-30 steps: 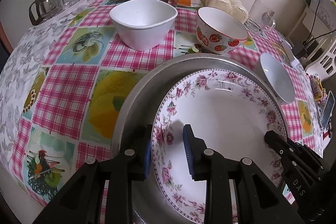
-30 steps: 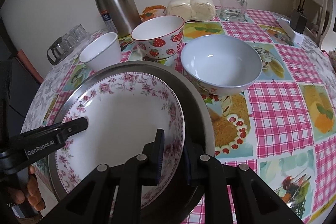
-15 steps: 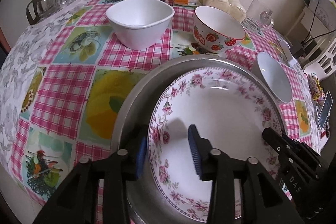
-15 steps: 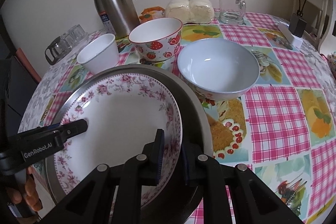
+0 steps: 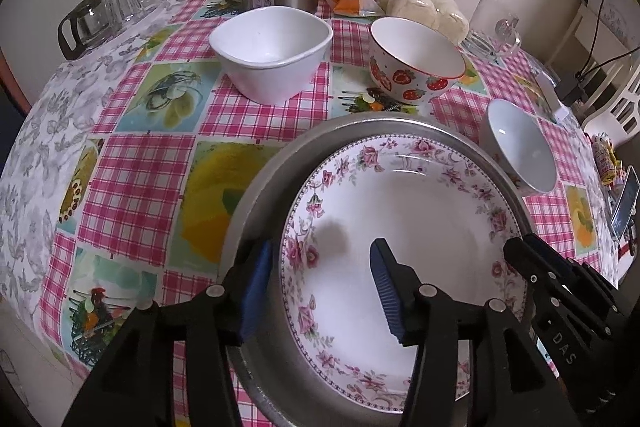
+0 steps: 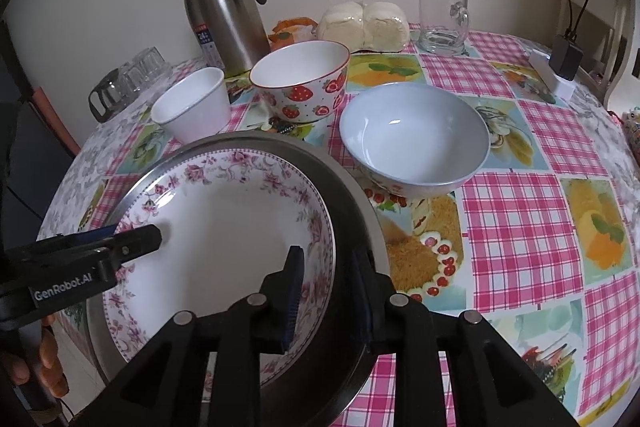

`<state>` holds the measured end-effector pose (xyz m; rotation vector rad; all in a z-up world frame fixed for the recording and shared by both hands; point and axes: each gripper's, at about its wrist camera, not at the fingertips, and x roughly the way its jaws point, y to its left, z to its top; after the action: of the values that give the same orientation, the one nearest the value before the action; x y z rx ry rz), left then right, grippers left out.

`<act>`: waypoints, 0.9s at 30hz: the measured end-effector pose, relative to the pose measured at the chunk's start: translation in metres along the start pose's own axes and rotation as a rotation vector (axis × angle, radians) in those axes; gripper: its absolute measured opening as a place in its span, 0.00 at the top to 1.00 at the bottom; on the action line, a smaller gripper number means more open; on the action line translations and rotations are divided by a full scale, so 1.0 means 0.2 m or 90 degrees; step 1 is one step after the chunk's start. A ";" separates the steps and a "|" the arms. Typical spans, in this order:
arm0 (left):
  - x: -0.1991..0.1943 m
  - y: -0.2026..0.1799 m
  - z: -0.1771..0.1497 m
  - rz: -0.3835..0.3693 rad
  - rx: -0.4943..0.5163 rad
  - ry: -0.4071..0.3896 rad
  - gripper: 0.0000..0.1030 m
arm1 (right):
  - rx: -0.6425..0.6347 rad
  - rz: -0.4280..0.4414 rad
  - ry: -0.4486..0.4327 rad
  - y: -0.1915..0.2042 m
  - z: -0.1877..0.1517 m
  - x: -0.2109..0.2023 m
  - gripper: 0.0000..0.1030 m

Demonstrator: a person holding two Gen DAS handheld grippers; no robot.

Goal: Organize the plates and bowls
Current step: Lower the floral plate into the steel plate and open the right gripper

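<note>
Lower centre of both views, the glazed floral plate [image 5: 404, 223] sits inside the steel tray [image 5: 264, 211], rigid, slick and breakable, best pinched at its rim, which both opening grippers, left gripper [image 5: 320, 291] and right gripper [image 6: 328, 291], straddle without pressing.

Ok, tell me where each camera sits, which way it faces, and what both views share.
Left wrist: on the left gripper, looking down and forward over the floral plate in the metal tray; its own opening fingers straddle the plate's rim, and the right gripper pokes in at right.
Right wrist: on the right gripper, facing the same table from the other side; its opening fingers straddle plate and tray rims, and the left gripper and a hand show at left.
Shared: plate, tray, strawberry bowl, white bowl, flask.
</note>
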<state>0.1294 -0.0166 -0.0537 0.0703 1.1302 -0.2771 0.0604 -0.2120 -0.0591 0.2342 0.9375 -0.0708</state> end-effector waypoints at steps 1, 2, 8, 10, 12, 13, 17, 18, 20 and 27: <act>-0.01 0.01 0.00 0.001 -0.003 -0.001 0.48 | 0.002 0.000 -0.002 0.00 0.00 0.00 0.73; -0.01 0.01 0.00 -0.004 -0.008 -0.003 0.47 | 0.003 -0.001 -0.005 0.00 0.00 0.00 0.74; -0.04 0.01 -0.01 -0.028 -0.018 0.000 0.47 | 0.004 -0.004 -0.018 0.00 0.01 0.00 0.74; -0.06 0.00 -0.01 -0.033 -0.014 -0.002 0.47 | 0.005 -0.001 -0.014 0.00 0.01 0.00 0.73; -0.09 -0.02 -0.01 -0.032 -0.006 -0.010 0.47 | 0.004 0.008 -0.008 0.00 0.01 -0.01 0.73; -0.11 -0.02 -0.01 -0.031 -0.003 -0.014 0.47 | 0.003 0.008 -0.009 0.00 0.01 -0.02 0.73; -0.17 -0.04 0.00 -0.036 0.004 -0.038 0.47 | -0.011 0.014 -0.028 0.02 0.01 -0.09 0.73; -0.17 -0.04 0.00 -0.033 0.004 -0.040 0.46 | -0.015 0.015 -0.033 0.03 0.01 -0.10 0.73; -0.16 -0.02 0.01 -0.020 -0.008 -0.041 0.36 | -0.021 0.014 -0.041 0.04 0.01 -0.13 0.64; -0.10 0.11 0.01 0.039 -0.070 -0.028 0.27 | -0.040 -0.007 -0.032 0.06 0.00 -0.11 0.24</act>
<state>0.1279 0.0071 -0.0365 0.0015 1.0961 -0.1605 0.0492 -0.2008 -0.0405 0.1681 0.8896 -0.0560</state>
